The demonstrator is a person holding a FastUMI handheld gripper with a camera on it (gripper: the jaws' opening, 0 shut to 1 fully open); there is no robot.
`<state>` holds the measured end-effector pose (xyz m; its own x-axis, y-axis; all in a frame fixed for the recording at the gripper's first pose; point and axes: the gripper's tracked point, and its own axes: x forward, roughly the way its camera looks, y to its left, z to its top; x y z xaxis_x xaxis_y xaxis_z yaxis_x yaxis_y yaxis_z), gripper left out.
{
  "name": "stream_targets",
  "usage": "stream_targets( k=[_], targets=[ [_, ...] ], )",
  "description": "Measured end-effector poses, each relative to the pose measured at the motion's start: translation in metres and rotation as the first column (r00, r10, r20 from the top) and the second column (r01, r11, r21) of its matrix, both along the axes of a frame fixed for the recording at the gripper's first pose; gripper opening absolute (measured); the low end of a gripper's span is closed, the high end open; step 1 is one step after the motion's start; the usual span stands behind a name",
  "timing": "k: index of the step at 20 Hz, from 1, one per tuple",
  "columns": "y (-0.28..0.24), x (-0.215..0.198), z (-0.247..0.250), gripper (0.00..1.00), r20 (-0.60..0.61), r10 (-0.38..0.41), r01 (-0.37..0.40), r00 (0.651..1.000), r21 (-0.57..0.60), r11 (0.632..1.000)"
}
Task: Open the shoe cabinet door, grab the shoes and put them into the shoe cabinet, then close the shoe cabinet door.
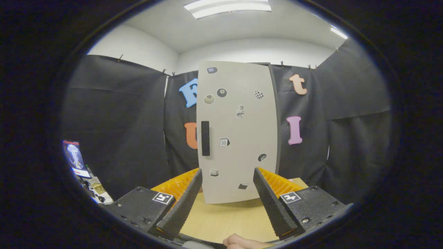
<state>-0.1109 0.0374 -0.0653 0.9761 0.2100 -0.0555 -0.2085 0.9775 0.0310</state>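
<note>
Black cloth drapes the booth behind a pale wooden tabletop [221,221], with white walls and ceiling light panels [228,7] above it. On the far part of that tabletop stands the shoe cabinet [238,131], a tall, light grey box seen from the front, its door [242,138] shut and flush with the body. A dark vertical handle [205,138] sits near the door's left edge at about mid height. Small stickers are scattered over the door face: two ball shapes near the top left, a checkered one toward the top right, a calendar-like one just right of the handle, and several more lower down. A dark edge of the cabinet's side shows along its right.

The gripper [226,178] points straight at the cabinet with its jaws spread wide and holding nothing; the lower part of the door shows in the gap between them, beyond the tips, not touching either. The left finger reaches toward 11 o'clock, the right toward 1 o'clock. Square printed markers sit on the gripper body behind each finger.

Part of a hand [242,242] shows at 6 o'clock, just under the fingers. At 8 o'clock, by the cloth, stands a small lit screen [74,157] with some clutter below it.
</note>
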Motion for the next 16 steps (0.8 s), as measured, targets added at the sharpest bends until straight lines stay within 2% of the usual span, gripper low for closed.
stream_targets(
  k=[2,5,9,16],
  targets=[
    [-0.008,-0.016,0.000,0.97,0.014,-0.017,0.017,1.000,0.019,1.000],
    [-0.028,-0.031,-0.007,0.97,-0.003,-0.090,0.090,0.996,0.045,0.995],
    [-0.036,-0.037,-0.004,0.97,0.016,-0.113,0.113,0.993,0.006,0.994],
    [-0.040,-0.042,-0.009,0.97,0.016,-0.105,0.105,0.994,-0.040,0.994]
  ],
)
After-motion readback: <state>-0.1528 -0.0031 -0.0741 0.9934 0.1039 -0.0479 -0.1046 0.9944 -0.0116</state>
